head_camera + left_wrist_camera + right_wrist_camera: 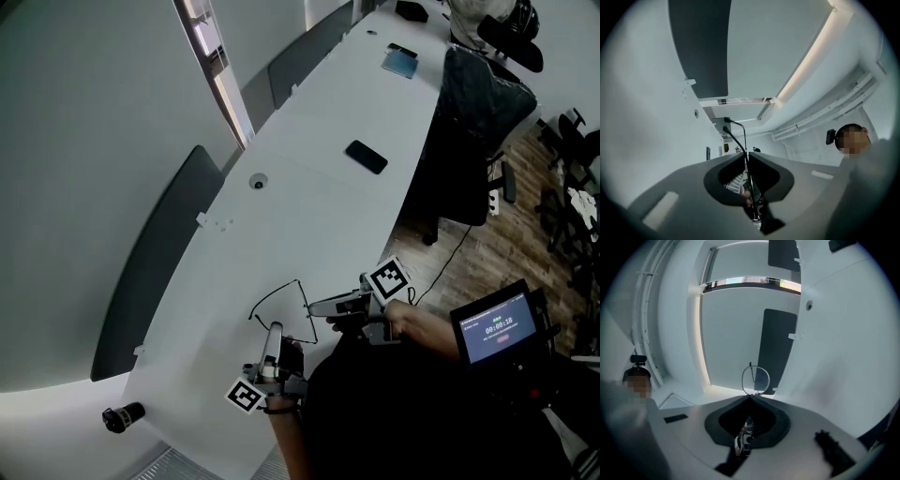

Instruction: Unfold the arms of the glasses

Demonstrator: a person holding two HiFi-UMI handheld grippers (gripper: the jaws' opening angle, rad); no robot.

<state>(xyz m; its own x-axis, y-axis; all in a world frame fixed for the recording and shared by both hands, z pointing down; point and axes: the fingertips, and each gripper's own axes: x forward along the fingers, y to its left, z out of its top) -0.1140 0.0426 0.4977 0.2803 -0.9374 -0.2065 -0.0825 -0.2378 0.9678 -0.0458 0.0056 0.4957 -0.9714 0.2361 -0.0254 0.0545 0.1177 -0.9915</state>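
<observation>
— Both sets of jaws are clenched. The left gripper [746, 157] pinches a thin dark wire arm of the glasses [756, 379], and the right gripper [751, 398] nips the frame right beside one lens.

— What do they stand over?

— A long white table [309, 197], which runs away from the person toward the top of the head view. Dark grey partition panels [159, 272] line its far side. A chair [473, 122] draped in something dark is pushed up against the right edge of the table.

— Anything closer in?

— A small screen [497, 328] glows at the person's right, off the table. A black phone [366, 157] lies flat well up the table. Down at the near left corner a short black cylinder [122, 416] lies on its side (what it is cannot be told).

— So where are the glasses?

— Between the two grippers, over the near end of the table and close to the person. In the head view the left gripper comes at them from below and the right gripper from the right, so the thin wire outline spans the gap between the two. From the left gripper view, two curved arm ends [725, 120] rise just past the closed tips. From the right gripper view, one round lens stands upright just beyond its tips.
</observation>
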